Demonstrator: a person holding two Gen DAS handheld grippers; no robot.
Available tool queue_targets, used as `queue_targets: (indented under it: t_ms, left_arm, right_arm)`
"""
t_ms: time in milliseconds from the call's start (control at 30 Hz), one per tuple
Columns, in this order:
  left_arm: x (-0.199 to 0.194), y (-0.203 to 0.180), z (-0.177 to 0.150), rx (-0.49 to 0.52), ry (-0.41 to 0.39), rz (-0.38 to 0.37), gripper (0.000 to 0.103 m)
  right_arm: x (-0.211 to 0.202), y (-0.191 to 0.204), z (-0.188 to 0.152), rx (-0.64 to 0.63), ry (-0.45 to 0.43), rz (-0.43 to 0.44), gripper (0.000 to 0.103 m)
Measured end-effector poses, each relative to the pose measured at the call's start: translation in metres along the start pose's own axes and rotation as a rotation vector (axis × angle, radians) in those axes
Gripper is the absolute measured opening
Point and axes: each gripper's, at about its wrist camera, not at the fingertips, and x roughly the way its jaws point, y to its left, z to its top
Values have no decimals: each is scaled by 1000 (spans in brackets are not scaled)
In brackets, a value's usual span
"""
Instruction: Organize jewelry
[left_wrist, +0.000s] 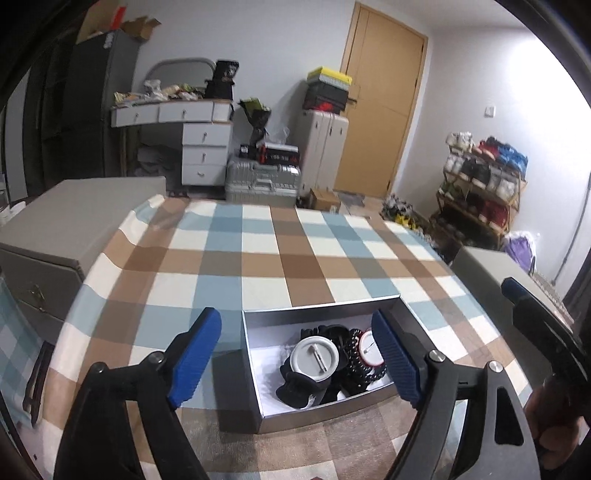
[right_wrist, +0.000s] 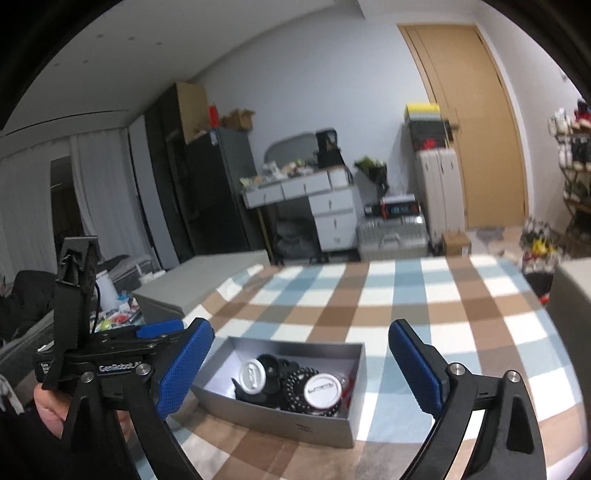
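While both claws (left_wrist: 297, 360) (right_wrist: 301, 369) gape empty, grey box (right_wrist: 280, 421) of black beads (right_wrist: 295, 395), two white-lidded tins (right_wrist: 322, 390).

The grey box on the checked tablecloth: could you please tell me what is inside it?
Inside the grey box: two round silver-white badges, a black beaded bracelet and black items. Whatever lies beneath them is covered.

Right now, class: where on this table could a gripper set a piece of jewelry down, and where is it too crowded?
Free: the checked tablecloth beyond the grey box, toward the far edge, and the strip left of it. Inside, the box's left half shows bare white floor. Crowded: its right half, packed with round tins, black beads and dark pieces.
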Motion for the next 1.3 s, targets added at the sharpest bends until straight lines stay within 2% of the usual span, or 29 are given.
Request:
queue_targets:
  t_ms: [67, 233, 567, 767, 1033, 1300]
  left_arm:
    - [-7, -1, -1, 4, -36, 13, 85]
    - [-17, -2, -8, 24, -129, 66, 100]
    - [-36, -2, -24, 78, -287, 154, 102]
    - [-29, 1, -34, 112, -303, 199, 102]
    - [-25, 9, -43, 99, -302, 228, 102]
    - [-22, 5, -47, 111, -263, 246, 102]
  right_arm:
    - [-8, 7, 0, -22, -44, 0, 103]
    - [-22, 21, -5, -61, -114, -2, 103]
    - [-37, 29, -18, -105, -171, -62, 103]
    - [-34, 25, -30, -125, -158, -93, 103]
    - [-24, 10, -43, -103, -106, -131, 103]
    - [-12, 5, -46, -88, -39, -160, 103]
